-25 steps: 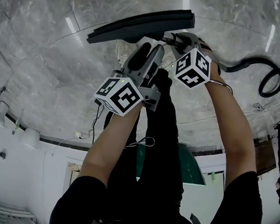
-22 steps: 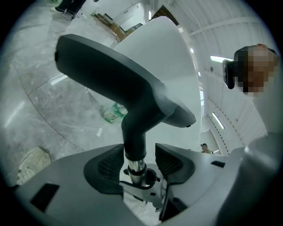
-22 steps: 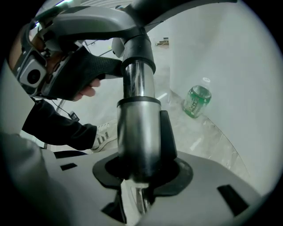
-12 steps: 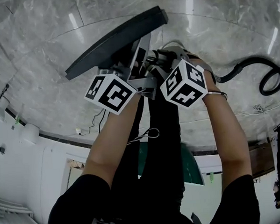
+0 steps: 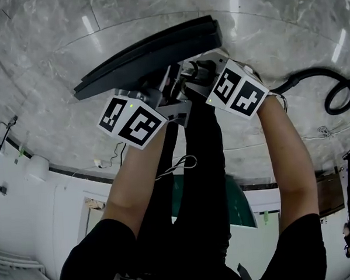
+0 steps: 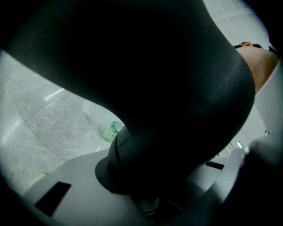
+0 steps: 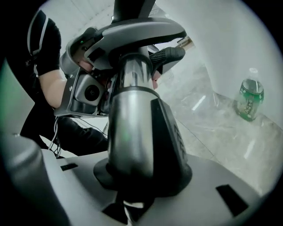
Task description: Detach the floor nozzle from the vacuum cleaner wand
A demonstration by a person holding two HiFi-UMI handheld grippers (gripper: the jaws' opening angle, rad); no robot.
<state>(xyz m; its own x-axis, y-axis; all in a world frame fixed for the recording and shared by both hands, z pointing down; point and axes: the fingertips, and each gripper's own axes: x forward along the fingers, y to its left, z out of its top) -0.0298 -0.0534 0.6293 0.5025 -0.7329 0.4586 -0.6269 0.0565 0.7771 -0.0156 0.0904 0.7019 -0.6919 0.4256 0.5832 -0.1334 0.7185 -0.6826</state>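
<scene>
The black floor nozzle (image 5: 147, 53) is lifted off the floor and tilted, its left end lower. My left gripper (image 5: 165, 87) sits just below it. In the left gripper view the nozzle's dark neck (image 6: 177, 110) fills the frame and stands between the jaws of my left gripper (image 6: 146, 194), which are closing on it. My right gripper (image 5: 196, 72) is beside the left one. In the right gripper view, my right gripper (image 7: 137, 190) is shut on the silver and black wand (image 7: 132, 132), which runs up to the nozzle joint (image 7: 137, 33).
A black hose (image 5: 330, 93) loops over the grey marble floor (image 5: 55, 96) at the right. A green bottle (image 7: 250, 99) stands on the floor by a white wall. The person's dark legs (image 5: 200, 182) are below the grippers.
The nozzle went from lying level to tilted, its left end dropping and its body nearer. Both grippers shifted left and turned. The left gripper's jaws closed in on the nozzle neck.
</scene>
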